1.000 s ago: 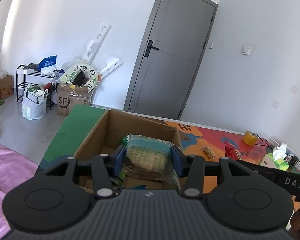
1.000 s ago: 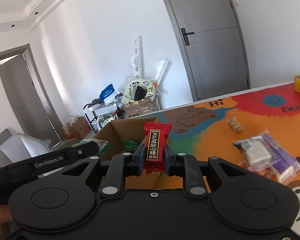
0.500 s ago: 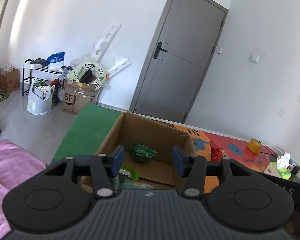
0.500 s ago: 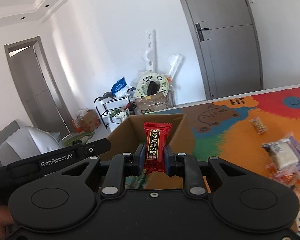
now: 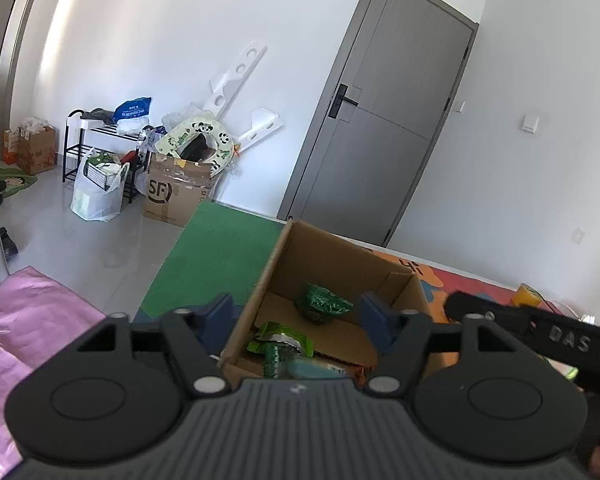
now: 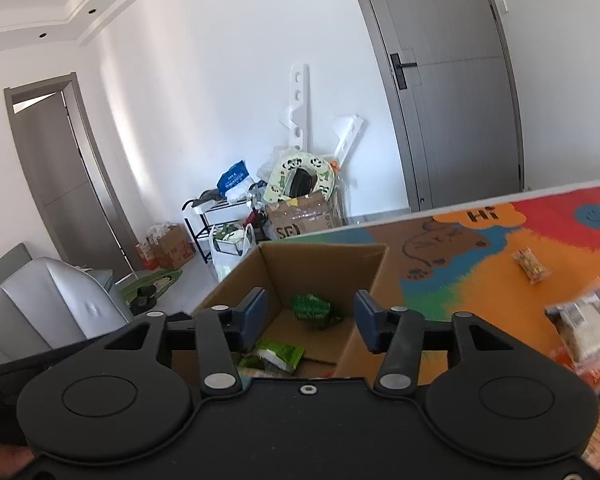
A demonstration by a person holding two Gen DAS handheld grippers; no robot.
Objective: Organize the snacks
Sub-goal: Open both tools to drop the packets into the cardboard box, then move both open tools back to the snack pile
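Cardboard box sits open-topped on the counter, directly ahead of both wrist views, at 12 o'clock. My left tongs and right tongs both hang over its near rim, jaws opening, nothing between the pads. Judgement: both are placed here so that anything let go falls inside the box.

Inside the box: a dark green packet against the far wall, a lighter green packet nearer me, and part of another wrapper below it, mostly hidden by the tongs' body.

Snacks not yet boxed lie on the counter at 3 o'clock in the right view: a small yellow packet alone, and a blurred pile of wrapped ones near the frame edge.

Counter covering: a bright cartoon mat, orange, red and green, with "Hi" printed on it. Room: white walls, a grey door, glossy floor, and a heap of bags and an SF carton at 10 o'clock.
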